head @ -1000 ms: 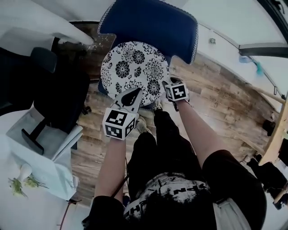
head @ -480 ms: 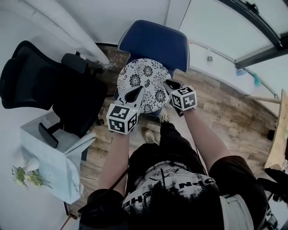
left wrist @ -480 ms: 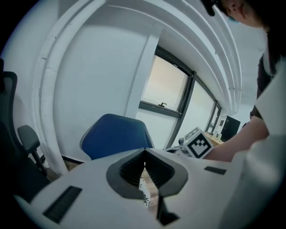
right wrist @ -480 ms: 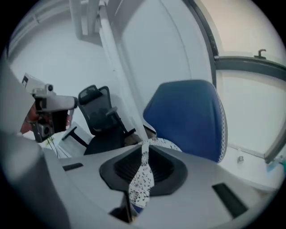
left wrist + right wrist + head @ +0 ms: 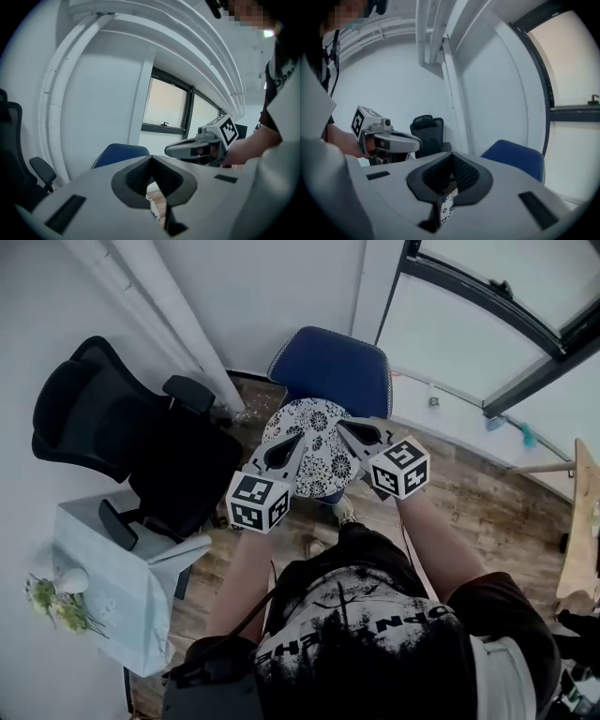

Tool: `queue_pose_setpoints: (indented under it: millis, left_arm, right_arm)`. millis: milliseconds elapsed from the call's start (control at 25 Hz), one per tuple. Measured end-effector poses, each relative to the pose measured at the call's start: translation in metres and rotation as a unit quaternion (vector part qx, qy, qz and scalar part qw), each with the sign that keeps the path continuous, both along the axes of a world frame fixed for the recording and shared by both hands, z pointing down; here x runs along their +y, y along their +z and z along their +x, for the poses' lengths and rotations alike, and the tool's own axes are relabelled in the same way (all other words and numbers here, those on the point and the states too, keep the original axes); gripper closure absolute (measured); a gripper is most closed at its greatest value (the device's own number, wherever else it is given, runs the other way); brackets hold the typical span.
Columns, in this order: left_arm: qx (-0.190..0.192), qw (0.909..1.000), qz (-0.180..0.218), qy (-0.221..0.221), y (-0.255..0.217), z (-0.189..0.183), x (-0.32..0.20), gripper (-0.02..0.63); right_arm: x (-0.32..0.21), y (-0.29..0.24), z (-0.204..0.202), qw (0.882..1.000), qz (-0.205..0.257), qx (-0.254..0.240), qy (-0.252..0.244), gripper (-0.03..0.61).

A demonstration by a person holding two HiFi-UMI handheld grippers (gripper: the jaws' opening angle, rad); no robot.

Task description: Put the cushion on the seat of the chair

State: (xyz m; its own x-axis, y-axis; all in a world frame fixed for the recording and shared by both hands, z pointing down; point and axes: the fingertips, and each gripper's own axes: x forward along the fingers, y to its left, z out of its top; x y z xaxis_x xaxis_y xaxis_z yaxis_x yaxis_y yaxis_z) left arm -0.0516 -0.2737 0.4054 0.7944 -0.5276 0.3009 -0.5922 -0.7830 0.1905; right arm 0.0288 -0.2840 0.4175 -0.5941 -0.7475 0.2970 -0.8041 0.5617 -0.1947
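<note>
Far left: black office chair (image 5: 122,427), nobody in it, no part in the task. Below it is a small white table (image 5: 112,568) with a sprig of flowers (image 5: 47,601).

Next, left gripper (image 5: 292,442): jaws together, pads meeting, nothing pinched. Its own view looks out at wall and window. A sliver of pattern shows through the gap under the closed tips (the cushion lying beyond, as I read it, not cloth in the grip).

Centre: round black-and-white floral cushion (image 5: 319,448) lies flat on the seat of the blue chair (image 5: 333,367), in front of the backrest and covering most of the seat. The two grippers hang over its near edge, one at each side, apparently clear of it.

Then right gripper (image 5: 345,427): jaws have just been closing and stand shut, pad to pad, nothing between them. The same sliver of pattern shows below its tips.

Far right: wooden floor (image 5: 487,493), with a window frame (image 5: 487,306) along the wall.

Progress, as judged: the placing is done, with the cushion on the seat and neither gripper holding it. Little is left except to draw the grippers away. Whether the cushion sits centred or overhangs the front edge cannot be told, since the grippers cover that edge.
</note>
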Motion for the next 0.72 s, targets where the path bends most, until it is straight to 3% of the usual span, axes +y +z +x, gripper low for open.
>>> queue_pose_setpoints:
  millis: [200,520,720]
  left_arm:
    - [0.000,0.9998,0.016,-0.014,-0.015,-0.025,0.015,0.598]
    - [-0.006,0.9987,0.042,-0.028,-0.045,-0.060,0.040,0.598]
    - [0.011,0.9985,0.030,-0.044,-0.054,-0.077,0.051,0.598]
  right_arm:
    - [0.023,-0.034,-0.014,0.999,0.038,0.022,-0.018,0.560]
    - [0.049,-0.070,-0.036,0.997,0.069,0.015,-0.023,0.560]
    - [0.061,-0.076,-0.054,0.995,0.087,0.036,-0.039,0.560]
